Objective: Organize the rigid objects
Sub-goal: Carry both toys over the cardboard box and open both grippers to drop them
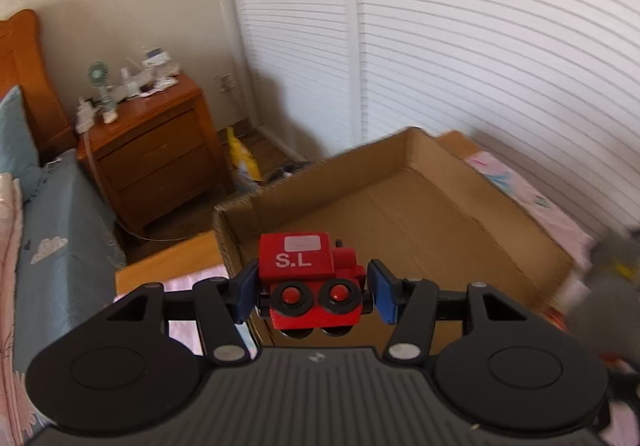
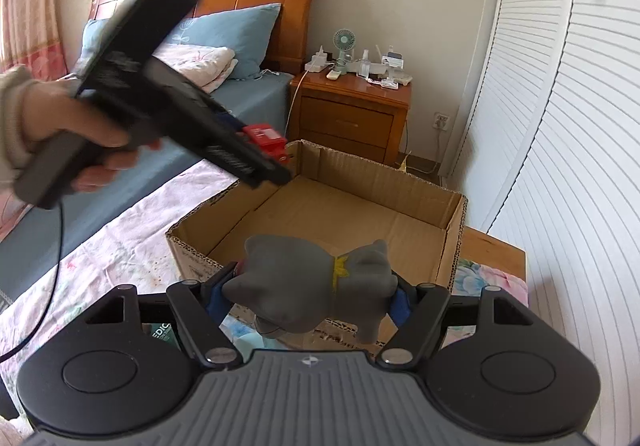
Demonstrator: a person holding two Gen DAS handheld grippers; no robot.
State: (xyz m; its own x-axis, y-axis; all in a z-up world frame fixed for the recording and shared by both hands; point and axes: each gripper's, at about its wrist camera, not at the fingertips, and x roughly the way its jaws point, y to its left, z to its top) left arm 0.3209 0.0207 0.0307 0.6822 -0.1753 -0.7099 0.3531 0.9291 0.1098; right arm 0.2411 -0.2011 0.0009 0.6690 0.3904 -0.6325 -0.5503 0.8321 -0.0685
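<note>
The red toy train bears white letters "S.L" on its cab side, under a pale sticker whose print is too blurred to read; the left tongs are clamped on it, blue pads pressing its two ends, and it hangs over the near left corner of the cardboard box, wheels facing the camera. In the right wrist view the same train shows only as a red sliver past the tip of the left tongs, above the box's far left corner, and the hand that grips the handle is seen there, with a pale sleeve cuff and a black cable trailing down; the left wrist view shows none of that. The right tongs are closed on a grey toy animal with a yellow band round its middle, held over the box's near wall; what animal it is cannot be made out. The left wrist view catches that toy only as a grey blur beyond the box's right side. Below the right tongs, near the box's near left corner, a green item shows the cut-off letters "EDIC". The box stands on a bed with a floral cover. Beyond the box's far side a wooden nightstand carries a small green fan and small bottles.
</note>
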